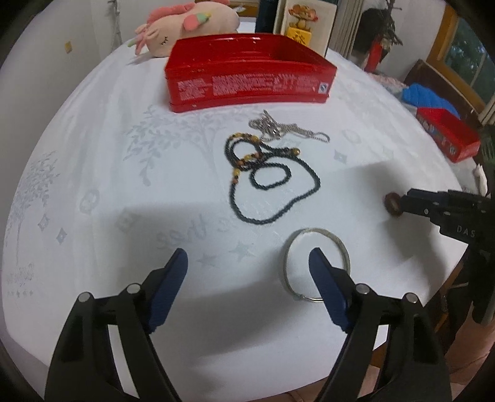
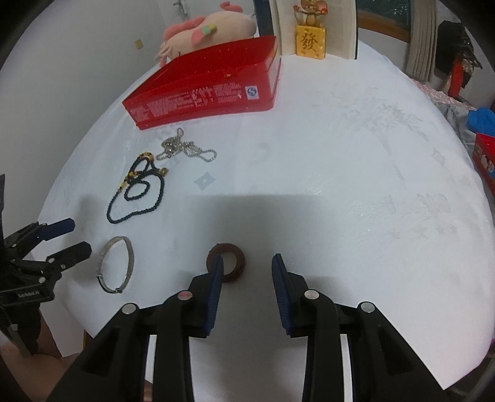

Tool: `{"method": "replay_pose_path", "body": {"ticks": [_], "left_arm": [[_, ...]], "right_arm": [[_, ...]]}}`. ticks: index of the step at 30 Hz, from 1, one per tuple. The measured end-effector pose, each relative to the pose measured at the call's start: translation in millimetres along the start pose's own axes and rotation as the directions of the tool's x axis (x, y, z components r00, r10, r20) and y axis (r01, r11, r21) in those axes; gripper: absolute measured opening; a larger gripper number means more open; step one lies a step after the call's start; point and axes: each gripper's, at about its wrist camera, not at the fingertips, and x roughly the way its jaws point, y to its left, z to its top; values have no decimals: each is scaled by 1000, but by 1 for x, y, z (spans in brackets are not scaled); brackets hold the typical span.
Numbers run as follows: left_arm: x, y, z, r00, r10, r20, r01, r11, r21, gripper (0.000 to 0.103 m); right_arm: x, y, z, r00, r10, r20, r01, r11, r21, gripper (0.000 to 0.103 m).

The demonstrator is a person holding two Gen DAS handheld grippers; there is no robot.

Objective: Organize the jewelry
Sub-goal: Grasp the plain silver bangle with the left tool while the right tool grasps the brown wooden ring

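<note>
**Jewelry laid out on the counter, both tools low over it**

Jewelry lies loose on the white patterned cloth of the counter (image 1: 92, 173). Nearest my left tool (image 1: 249, 269) I see a thin silver metal bangle (image 1: 317, 263) lying flat; the tool's right blue pad sits over the inside of the hoop and its left pad stands well clear outside it, so the jaws are spread wide and grasp nothing.

In the right wrist view, a small dark brown ring (image 2: 225, 263) rests on the cloth just ahead of my right tool (image 2: 247, 269). The left pad overlaps the ring's edge, while the right pad stands apart from it; the jaws are partly closed but released, pressing on nothing.

Further out, a long string of small black beads with amber-coloured accents (image 1: 266, 179) lies in loops, and just behind it a tangled silver ball chain (image 1: 278, 128) touches its far end.

Beyond those stands an open red rectangular tin with white print on its side (image 1: 247, 83). Behind the tin I see a pink plush toy (image 1: 191, 24) and a small golden figurine on a yellow block (image 2: 310, 37).
</note>
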Motion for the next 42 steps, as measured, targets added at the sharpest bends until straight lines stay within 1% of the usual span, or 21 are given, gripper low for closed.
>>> {"method": "replay_pose_path", "body": {"ticks": [2,4,5,7,11,15,16,18,20,22,24,25,27,28,30,31,32,34,42], "left_arm": [[2,-4,-1,1000,-3,-10,4,1000,11,75],[7,-8,-3,999,-20,-34,21,1000,23,68],[10,-11,-4,998,-37,-57,39,999,30,63],[17,-17,-7,991,-81,-109,86,995,42,60],[20,-26,-11,995,-31,-97,40,996,86,60],[21,-25,-11,993,-54,-103,60,996,63,61],[22,-25,-10,993,-53,-103,60,996,63,61],[23,-26,-9,994,-48,-102,55,996,66,61],[24,-30,-7,995,-32,-97,40,996,81,59],[25,-30,-4,996,-21,-92,29,996,84,53],[24,-29,-3,996,-8,-83,15,996,86,42],[25,-29,-1,997,-3,-80,10,996,85,39],[25,-28,0,997,4,-75,3,997,83,29],[25,-27,0,997,8,-71,-2,997,82,25],[24,-26,0,998,0,-69,5,997,78,8],[24,-24,1,997,-12,-71,16,998,65,2],[24,-22,2,997,-20,-74,24,998,61,1],[23,-18,1,997,-35,-74,39,998,52,0],[9,-16,0,996,-79,-29,80,996,47,1]], "right_arm": [[3,1,1,1000,-5,-3,5,1000,-6,30],[6,4,2,1000,-12,-7,12,1000,-19,28],[7,5,3,1000,-14,-8,14,1000,-24,28],[9,9,3,1000,-25,-6,25,999,-48,28],[11,15,3,999,-42,-2,42,996,-84,27],[11,17,3,999,-35,-1,35,994,-108,22],[11,18,2,999,-33,-1,32,993,-112,21],[12,21,2,1000,-25,-4,24,992,-126,15],[12,21,1,1000,-23,-7,22,992,-123,12],[12,20,2,1000,-20,-7,19,993,-118,12],[11,21,2,1000,-19,-4,18,993,-118,11],[10,21,1,1000,-14,-2,13,993,-118,11],[9,22,1,1000,-3,-1,3,994,-113,10],[8,22,1,1000,0,2,0,994,-111,10],[7,22,1,1000,9,7,-8,994,-107,9],[6,21,1,1000,17,11,-16,995,-101,9],[4,20,2,1000,24,17,-22,995,-97,9],[1,19,2,999,29,29,-26,995,-93,8],[-7,15,5,996,71,55,-67,995,-77,7]]}}
